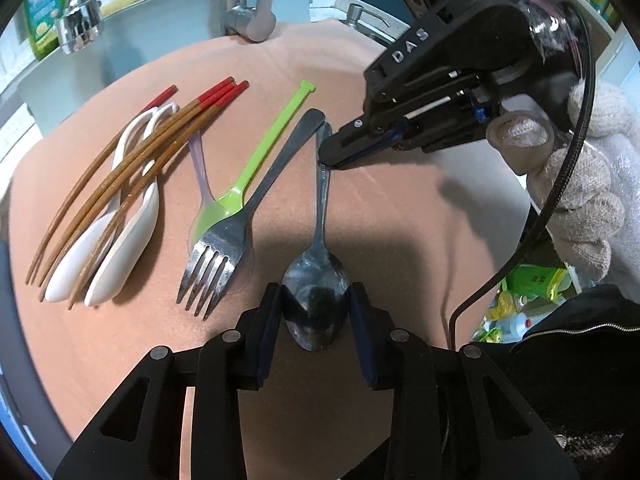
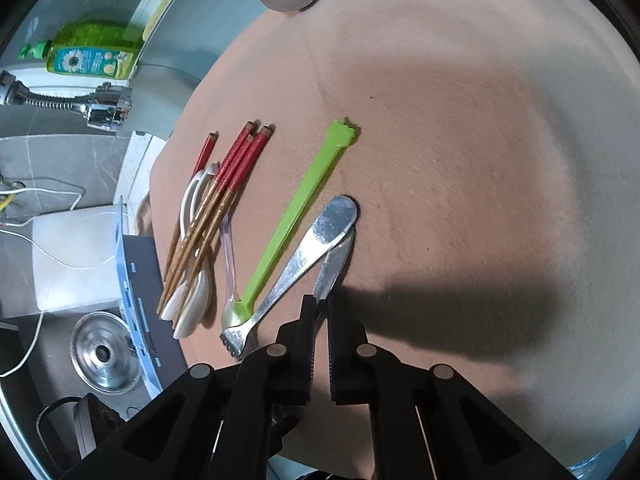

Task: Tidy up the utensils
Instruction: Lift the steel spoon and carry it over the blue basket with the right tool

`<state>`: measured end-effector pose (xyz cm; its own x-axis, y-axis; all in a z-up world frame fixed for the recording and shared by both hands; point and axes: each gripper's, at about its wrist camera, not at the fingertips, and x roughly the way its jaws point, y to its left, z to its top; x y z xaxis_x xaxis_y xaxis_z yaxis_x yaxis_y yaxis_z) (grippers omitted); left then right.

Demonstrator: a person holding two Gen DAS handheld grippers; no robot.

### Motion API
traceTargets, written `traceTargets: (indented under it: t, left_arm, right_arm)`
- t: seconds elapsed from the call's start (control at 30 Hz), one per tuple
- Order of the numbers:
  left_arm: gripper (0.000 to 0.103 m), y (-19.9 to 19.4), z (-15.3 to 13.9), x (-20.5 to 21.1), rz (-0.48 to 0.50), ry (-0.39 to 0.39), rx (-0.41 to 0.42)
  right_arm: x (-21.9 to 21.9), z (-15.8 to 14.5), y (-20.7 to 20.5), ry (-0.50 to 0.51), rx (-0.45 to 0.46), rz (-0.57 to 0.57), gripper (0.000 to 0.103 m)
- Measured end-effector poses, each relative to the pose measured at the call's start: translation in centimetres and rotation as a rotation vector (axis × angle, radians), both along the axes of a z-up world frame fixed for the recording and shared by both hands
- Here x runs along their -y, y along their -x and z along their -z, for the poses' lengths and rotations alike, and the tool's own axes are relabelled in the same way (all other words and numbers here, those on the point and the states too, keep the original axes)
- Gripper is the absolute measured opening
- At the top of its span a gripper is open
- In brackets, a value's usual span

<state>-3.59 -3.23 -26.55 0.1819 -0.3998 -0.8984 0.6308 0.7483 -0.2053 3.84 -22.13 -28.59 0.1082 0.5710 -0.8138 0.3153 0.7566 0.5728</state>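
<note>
My left gripper (image 1: 316, 300) grasps the bowl of the metal spoon (image 1: 320, 240), one pad pressed on each side of it, at 6 o'clock on the peach cloth (image 1: 400, 220). The spoon runs from there toward 12 o'clock, and at its far end my right gripper (image 1: 332, 160) is clenched on the handle tip, pads squeezed together around the thin metal. In the right wrist view the handle (image 2: 334, 264) comes out from between those fingers (image 2: 308, 320) and ends just beside the handle of the fork (image 2: 296, 264), touching or nearly so. A gloved hand (image 1: 584, 184) carries the right gripper at 3 o'clock in the left view.

The fork lies just at 9 o'clock of the spoon, tines toward me. The green spoon (image 1: 260, 156) sits under the fork's neck, with a clear spoon (image 1: 200, 164) next to it. Farther toward 9 o'clock the red-tipped chopsticks (image 1: 132, 180) lie across two white spoons (image 1: 120, 240). A faucet (image 1: 248, 8) stands at 12 o'clock beyond the cloth, and a green bottle (image 2: 88, 52) is at 10 o'clock in the right view.
</note>
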Motion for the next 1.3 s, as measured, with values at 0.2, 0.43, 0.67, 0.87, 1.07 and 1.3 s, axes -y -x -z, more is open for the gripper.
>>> traceTargets:
  t: [0.2, 0.43, 0.67, 0.87, 1.07, 1.3]
  left_arm:
    - [0.033, 0.1, -1.4, 0.0, -0.002, 0.003, 0.032]
    - [0.033, 0.2, -3.7, -0.8, -0.030, 0.022, 0.085]
    - [0.033, 0.3, -6.0, -4.0, -0.089, 0.013, 0.150]
    - [0.033, 0.5, -7.5, -8.4, -0.166, -0.010, 0.195]
    - [0.033, 1.0, -8.7, -14.0, -0.269, -0.034, 0.226]
    - [0.033, 1.8, -8.4, -21.2, -0.405, -0.069, 0.238]
  right_arm:
    - [0.1, -1.0, 0.1, -0.026, 0.018, 0.012, 0.004]
    - [-0.7, -3.7, -0.5, -0.045, 0.078, 0.004, 0.004]
    - [-3.6, -6.6, -1.6, -0.066, 0.153, -0.057, 0.004]
    - [-8.4, -8.5, -3.0, -0.094, 0.195, -0.132, 0.004]
    - [-15.0, -9.8, -4.4, -0.133, 0.226, -0.232, 0.004]
    - [-24.7, -9.9, -5.8, -0.151, 0.247, -0.374, 0.003]
